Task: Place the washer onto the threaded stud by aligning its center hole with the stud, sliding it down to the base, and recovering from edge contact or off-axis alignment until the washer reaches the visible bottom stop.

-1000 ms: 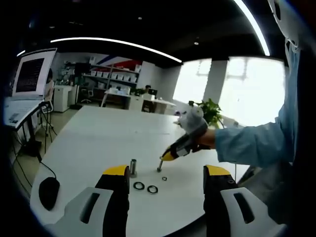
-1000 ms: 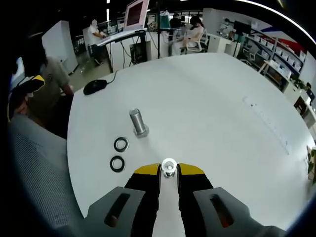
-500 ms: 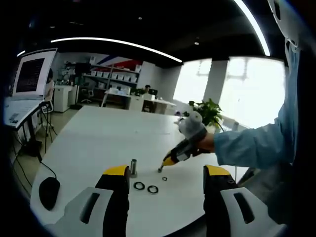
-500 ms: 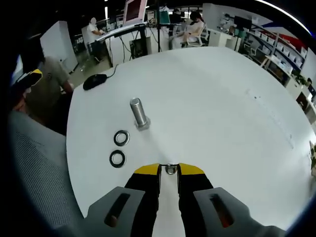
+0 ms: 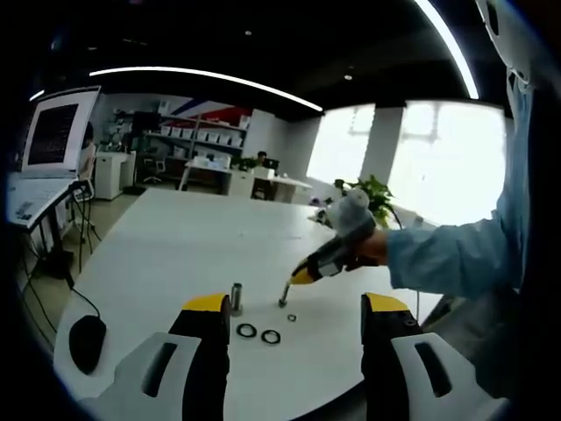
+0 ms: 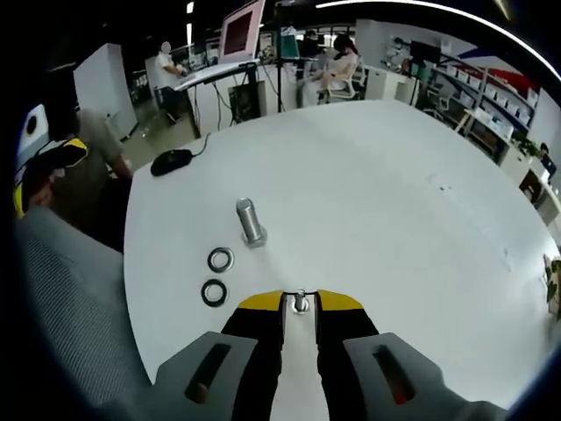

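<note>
A silver threaded stud (image 6: pixel 249 221) stands upright on the white round table (image 6: pixel 394 219). Two dark-holed washers (image 6: pixel 220 260) (image 6: pixel 214 292) lie flat just beside it. My right gripper (image 6: pixel 300 299) is shut on a small silver piece (image 6: pixel 300 302); whether it is a washer or a small bolt I cannot tell. In the left gripper view that right gripper (image 5: pixel 298 279) points down with the piece (image 5: pixel 283 298) just right of the stud (image 5: pixel 236 296). A tiny ring (image 5: pixel 291 317) lies below it. My left gripper (image 5: pixel 296 307) stands wide open, holding nothing, short of the washers (image 5: pixel 246 331) (image 5: pixel 271 337).
A black computer mouse (image 6: pixel 173 161) (image 5: pixel 86 342) with its cable lies at the table's edge. A laptop (image 5: pixel 53 132) stands on a side stand. The person's blue sleeve (image 5: pixel 456 254) reaches in from the right. People sit at desks (image 6: pixel 337 57) beyond the table.
The right gripper tipped up a little half a second ago and has come back down near the stud, still shut on the piece. The left gripper has not moved.
</note>
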A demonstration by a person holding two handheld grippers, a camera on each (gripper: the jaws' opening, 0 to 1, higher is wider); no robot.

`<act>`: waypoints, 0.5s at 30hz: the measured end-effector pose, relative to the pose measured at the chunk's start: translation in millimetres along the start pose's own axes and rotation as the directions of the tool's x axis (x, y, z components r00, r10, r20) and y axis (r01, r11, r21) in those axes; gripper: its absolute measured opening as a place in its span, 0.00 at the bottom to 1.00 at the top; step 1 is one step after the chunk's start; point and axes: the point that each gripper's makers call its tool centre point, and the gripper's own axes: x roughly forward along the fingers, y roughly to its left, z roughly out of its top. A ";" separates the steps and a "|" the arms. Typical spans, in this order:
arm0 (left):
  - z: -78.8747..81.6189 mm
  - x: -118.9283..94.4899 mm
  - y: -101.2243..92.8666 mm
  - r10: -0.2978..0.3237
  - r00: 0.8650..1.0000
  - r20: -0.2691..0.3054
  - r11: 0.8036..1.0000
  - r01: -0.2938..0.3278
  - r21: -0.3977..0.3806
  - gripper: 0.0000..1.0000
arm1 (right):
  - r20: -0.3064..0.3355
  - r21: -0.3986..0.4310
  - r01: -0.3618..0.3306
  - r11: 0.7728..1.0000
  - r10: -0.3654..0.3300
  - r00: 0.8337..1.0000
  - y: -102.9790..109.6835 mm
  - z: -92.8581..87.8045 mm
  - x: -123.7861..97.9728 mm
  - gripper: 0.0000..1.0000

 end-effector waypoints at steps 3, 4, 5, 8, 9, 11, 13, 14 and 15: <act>0.1 -0.1 -0.1 0.000 1.000 0.001 1.000 0.000 0.000 0.59 | -0.025 -0.017 0.002 1.000 -0.003 1.000 -2.2 -5.5 -0.3 0.14; 0.1 0.0 -0.2 0.000 1.000 0.001 1.000 0.000 0.000 0.59 | -0.026 -0.017 0.001 1.000 -0.001 1.000 -2.1 -5.8 0.2 0.14; 0.1 -0.1 -0.3 -0.001 1.000 0.001 1.000 0.001 0.001 0.59 | -0.028 -0.020 0.001 1.000 -0.002 1.000 -2.3 -5.4 1.3 0.14; 0.2 0.2 -0.5 -0.002 1.000 0.000 1.000 0.002 0.002 0.59 | -0.029 -0.029 -0.002 1.000 0.001 1.000 -1.8 -1.2 4.9 0.14; 0.2 0.2 -0.4 -0.001 1.000 0.000 1.000 0.001 0.002 0.59 | -0.028 -0.032 -0.004 0.999 0.003 1.000 -0.9 0.3 6.2 0.14; 0.3 0.1 -0.3 -0.001 1.000 0.000 1.000 0.001 0.001 0.59 | -0.028 -0.034 -0.006 0.999 0.005 1.000 -0.7 1.5 8.0 0.14; 0.3 0.2 -0.2 0.000 1.000 0.000 1.000 0.000 0.001 0.59 | -0.027 -0.037 -0.008 0.999 0.007 1.000 0.5 2.8 8.8 0.14; 0.3 0.2 0.0 0.000 1.000 0.000 1.000 0.000 0.001 0.59 | -0.027 -0.037 -0.009 0.999 0.008 1.000 1.1 3.1 9.3 0.14; 0.4 0.2 0.1 0.001 1.000 0.001 1.000 -0.001 0.000 0.59 | -0.027 -0.039 -0.011 0.999 0.010 1.000 2.1 3.4 9.9 0.14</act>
